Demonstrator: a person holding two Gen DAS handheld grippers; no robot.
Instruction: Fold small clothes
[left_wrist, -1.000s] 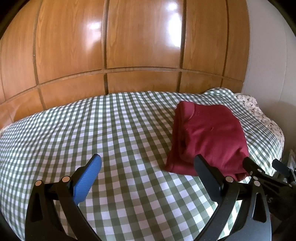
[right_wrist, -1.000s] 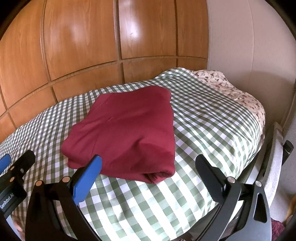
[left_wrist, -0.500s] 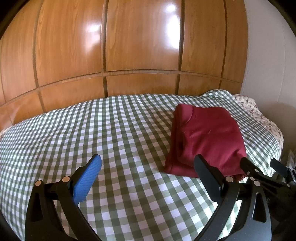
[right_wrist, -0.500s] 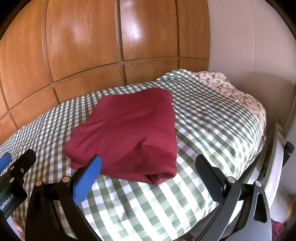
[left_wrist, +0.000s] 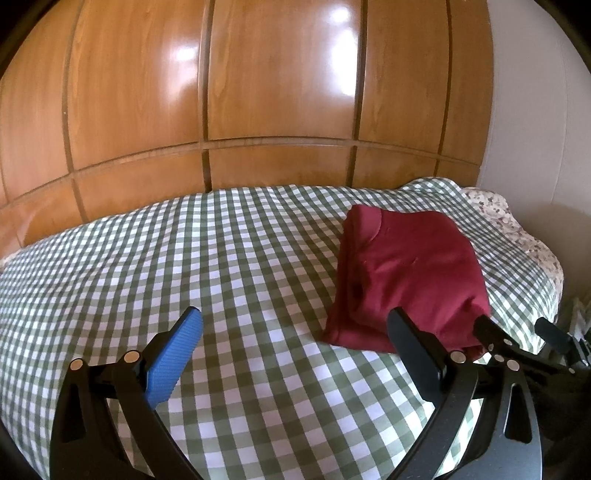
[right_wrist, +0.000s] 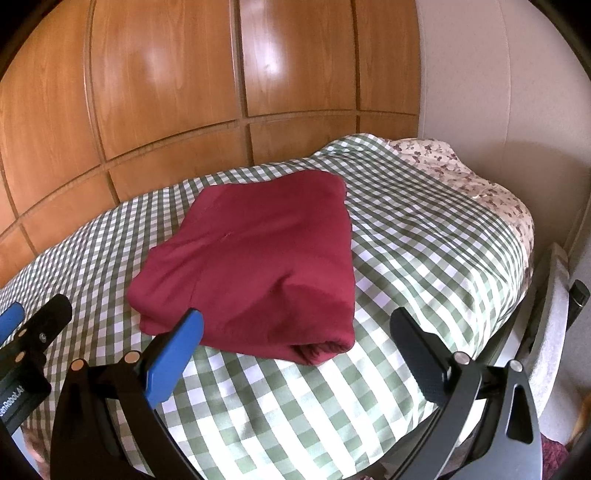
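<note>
maroon garment (right_wrist: 255, 266) lies folded on the bed (left_wrist: 184, 266); we hold both hand-held grippers (left_wrist: 295, 339) (right_wrist: 295, 339) apart, empty, folding apparently done.

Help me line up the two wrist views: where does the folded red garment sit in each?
Left wrist: folded red garment right of centre, beyond the right finger.
Right wrist: folded red garment centre, above the blue finger.
Shared landmark: floral fabric at the bed's far right corner.
</note>
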